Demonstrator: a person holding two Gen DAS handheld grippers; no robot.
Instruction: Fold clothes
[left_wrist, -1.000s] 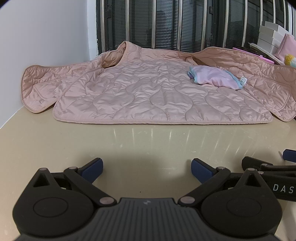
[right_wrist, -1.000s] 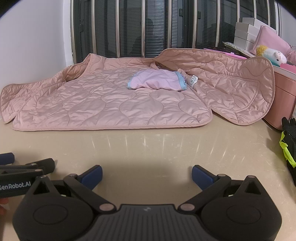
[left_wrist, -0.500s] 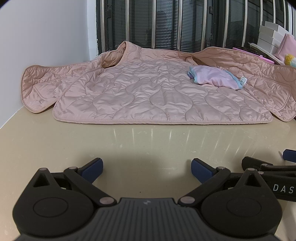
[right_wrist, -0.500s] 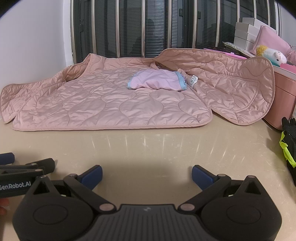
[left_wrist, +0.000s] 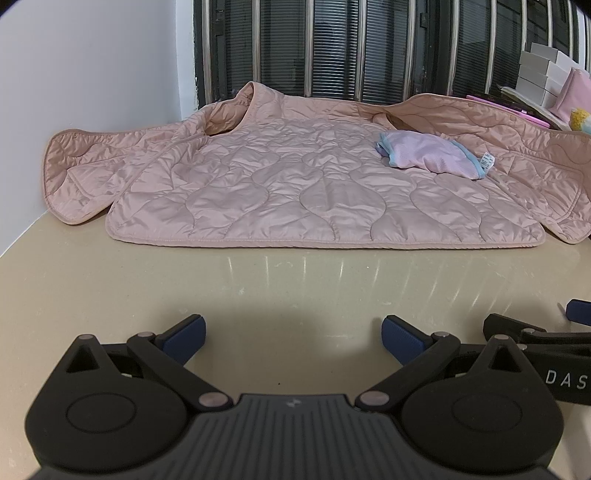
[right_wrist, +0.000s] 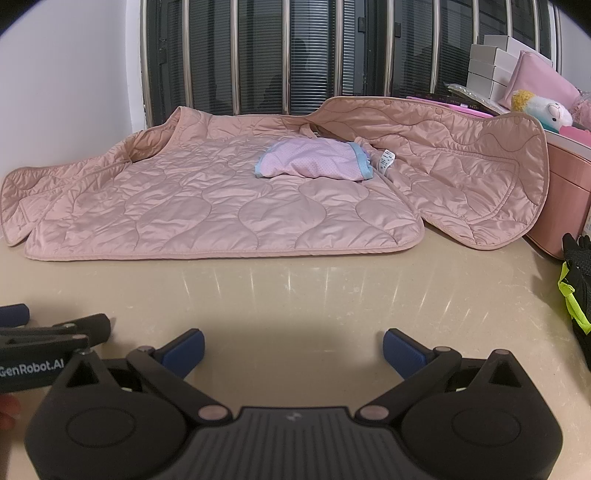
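Nothing has moved since the earlier frames: both tools sit where they were, and the clothes lie just as before. The left tool (left_wrist: 291, 338) rests low over the near part of the beige counter (left_wrist: 295, 280), its blue-padded fingers spread wide with nothing between them. The right tool (right_wrist: 293, 347) is beside it, equally wide open and empty; each tool's side shows at the edge of the other's view.

The pink quilted jacket (left_wrist: 314, 188) lies spread flat across the far part of the counter, well ahead of both tools, with bare counter between. Its collar points toward the barred window (left_wrist: 351, 48) at the far edge; one front panel reaches the far left corner by the wall, the other drapes up against a pink box (right_wrist: 565, 206) at the right edge. A small lilac garment (right_wrist: 314, 162) with blue trim sits bunched on the jacket, toward its right. A black and yellow glove (right_wrist: 578, 291) lies at the counter's right edge.
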